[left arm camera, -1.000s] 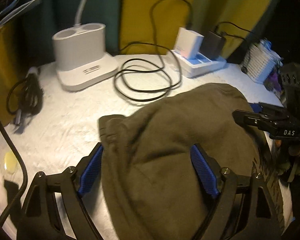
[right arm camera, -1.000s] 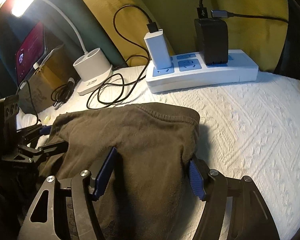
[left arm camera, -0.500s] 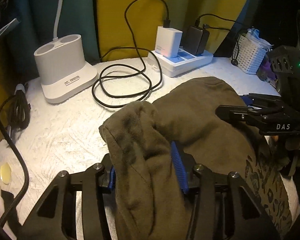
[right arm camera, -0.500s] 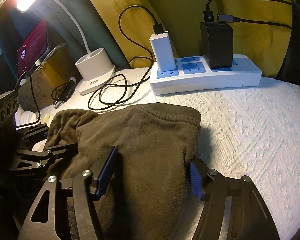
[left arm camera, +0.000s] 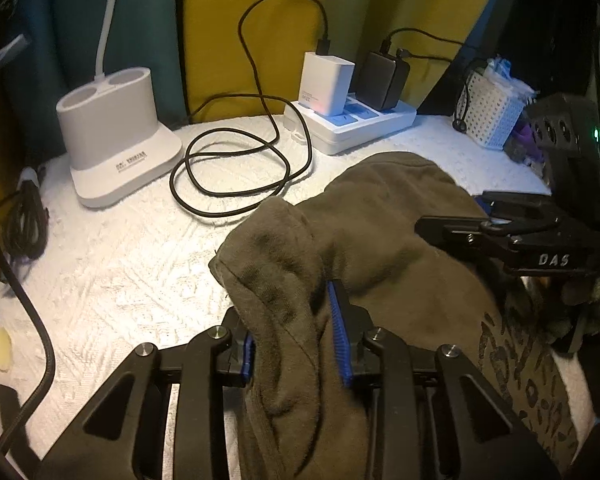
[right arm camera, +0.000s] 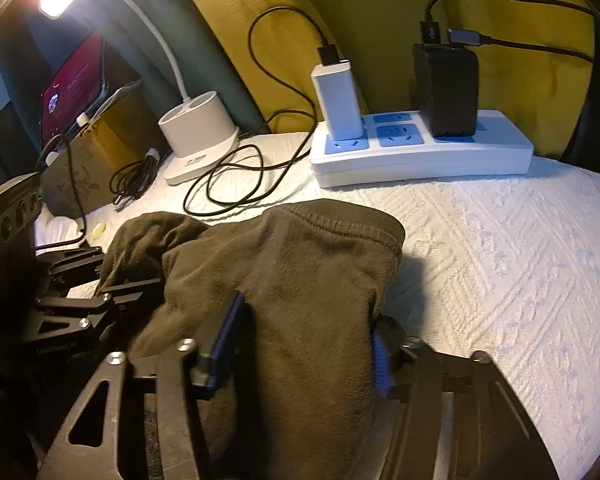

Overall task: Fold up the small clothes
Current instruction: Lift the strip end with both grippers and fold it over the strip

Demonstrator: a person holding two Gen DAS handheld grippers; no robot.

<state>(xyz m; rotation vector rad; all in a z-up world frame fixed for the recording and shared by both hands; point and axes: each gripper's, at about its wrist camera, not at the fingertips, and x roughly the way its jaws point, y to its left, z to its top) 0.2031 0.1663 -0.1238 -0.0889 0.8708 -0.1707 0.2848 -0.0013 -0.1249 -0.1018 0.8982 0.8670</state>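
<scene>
Olive garment (left arm camera: 400, 240) lies bunched on the white textured desk (left arm camera: 120, 272), its near end running in between both pairs of fingers. Left hand-held gripper (left arm camera: 296, 340): jaws closing, blue pads (left arm camera: 339, 344) already pinching a raised fold of the cloth. Right hand-held gripper (right arm camera: 304, 344): jaws also closing, a wider bundle of the same garment between them, cloth touching both pads; can't tell how hard it's clamped. Hemmed edge (right arm camera: 340, 220) of the garment sits just ahead of the right gripper. Beyond it: white power strip (right arm camera: 420, 156) with a white charger (right arm camera: 338, 100) and a black charger (right arm camera: 446, 92) plugged in. Ahead-left of the left gripper: looped black cable (left arm camera: 236, 168), then the white lamp base (left arm camera: 116, 136). White basket (left arm camera: 490, 114) far ahead-right of it. Leopard-print cloth (left arm camera: 512, 356) sits just right of the left gripper, under the olive one.
</scene>
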